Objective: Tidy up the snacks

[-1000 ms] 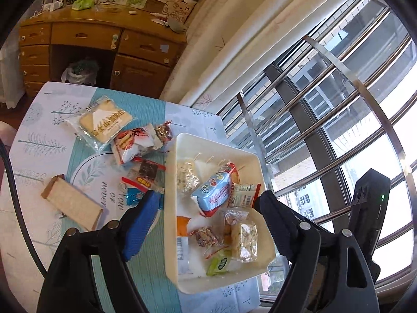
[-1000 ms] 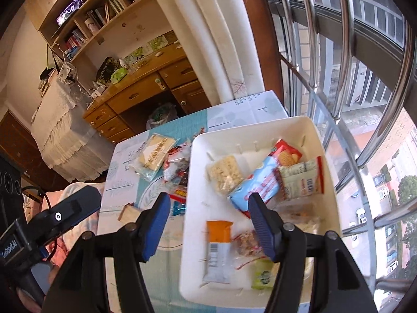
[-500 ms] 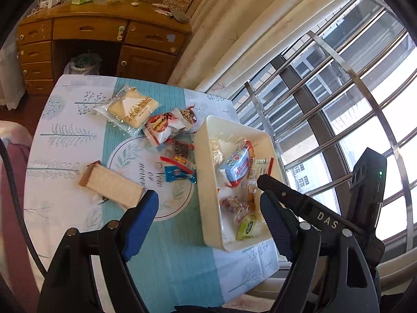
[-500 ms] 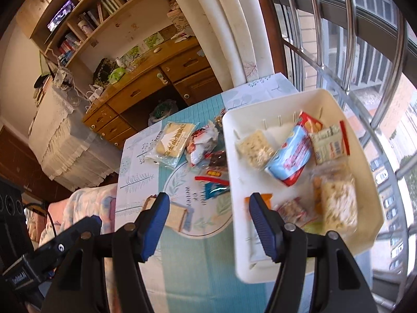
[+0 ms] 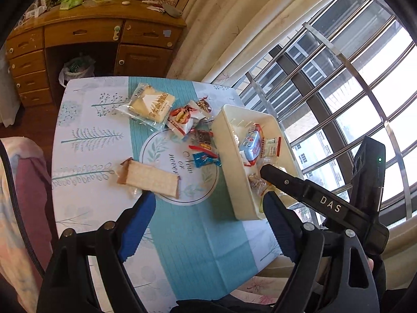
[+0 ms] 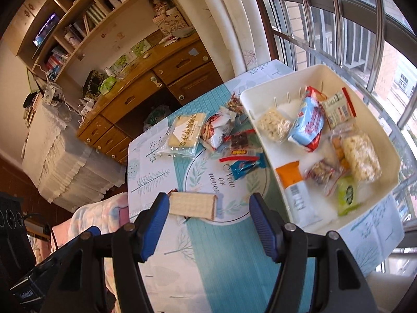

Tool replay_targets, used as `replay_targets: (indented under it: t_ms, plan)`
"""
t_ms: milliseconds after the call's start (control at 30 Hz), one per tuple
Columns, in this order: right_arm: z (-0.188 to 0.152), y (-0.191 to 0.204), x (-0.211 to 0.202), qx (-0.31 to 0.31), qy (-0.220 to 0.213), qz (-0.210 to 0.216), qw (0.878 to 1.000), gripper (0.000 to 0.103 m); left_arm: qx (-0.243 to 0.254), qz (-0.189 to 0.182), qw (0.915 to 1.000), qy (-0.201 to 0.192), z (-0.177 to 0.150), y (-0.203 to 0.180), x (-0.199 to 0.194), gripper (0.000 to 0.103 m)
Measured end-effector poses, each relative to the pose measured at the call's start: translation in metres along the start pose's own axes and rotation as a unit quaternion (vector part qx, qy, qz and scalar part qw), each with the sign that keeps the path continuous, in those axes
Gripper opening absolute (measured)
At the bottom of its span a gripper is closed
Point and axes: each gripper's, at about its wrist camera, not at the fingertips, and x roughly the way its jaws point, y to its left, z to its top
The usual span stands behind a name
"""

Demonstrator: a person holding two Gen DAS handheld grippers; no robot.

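Left gripper (image 5: 208, 224): jaws have just been opening, now spread wide with nothing between them — hovering over the tablecloth (image 5: 86, 161), near the cracker pack (image 5: 151, 180).
Right gripper (image 6: 208, 224): released, pads apart and empty; cracker pack (image 6: 192, 204) lying just beyond the left fingertip.
White bin (image 6: 375, 120): on the table's window side.
Loose snacks: yellow bread pack (image 5: 152, 105), red-and-white pouch (image 5: 183, 120) and blue candy wrapper (image 5: 206, 159) on the cloth, beside the bin.
Left view only: right gripper's black arm crossing in front of the bin (image 5: 229, 154), hiding its near contents; blue packet (image 5: 251, 146) visible inside.
Right view only: bin interior in full — blue packet (image 6: 308, 125), puffed-rice bar (image 6: 361, 159), orange-topped bar (image 6: 294, 190), green candy (image 6: 346, 195); also bookshelves (image 6: 86, 20) above the wooden desk (image 6: 140, 96).
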Motion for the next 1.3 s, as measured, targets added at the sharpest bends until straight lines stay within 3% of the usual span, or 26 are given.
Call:
replay_targets:
  t_ms: [67,100,133,200,467,700,933,1100,1300]
  plan:
    - [-0.006,0.006,0.004,0.005,0.003,-0.002,1.0,0.065,0.003,0.001,1.0,0.007,0.0,0.01,-0.002,0.085]
    - [-0.009,0.009,0.006,0.007,0.005,-0.003,1.0,0.07,0.002,0.002,0.9999,0.01,0.001,0.015,-0.001,0.085]
    - [-0.012,0.011,0.009,0.01,0.008,-0.004,1.0,0.084,0.002,0.003,0.9999,0.014,0.001,0.02,0.0,0.085]
    - [-0.015,0.015,0.013,0.015,0.012,-0.002,1.0,0.09,0.001,0.007,0.9997,0.022,0.001,0.028,0.002,0.085]
    - [-0.014,0.013,0.038,0.037,0.045,0.0,0.998,0.091,-0.012,0.02,0.998,0.059,0.007,0.052,0.031,0.089]
    - [-0.008,-0.007,0.072,0.083,0.065,0.004,0.994,0.091,-0.05,0.049,0.9914,0.111,0.016,0.068,0.085,0.09]
    - [0.009,-0.019,0.101,0.101,0.049,0.002,0.994,0.091,-0.12,0.098,0.9747,0.162,0.023,0.09,0.142,0.09]
    - [0.023,-0.021,0.125,0.085,0.042,-0.007,0.995,0.091,-0.201,0.141,0.9511,0.187,0.025,0.113,0.173,0.09]
    - [0.035,-0.019,0.152,0.037,0.026,-0.037,0.998,0.091,-0.285,0.166,0.9236,0.195,0.027,0.129,0.192,0.09]
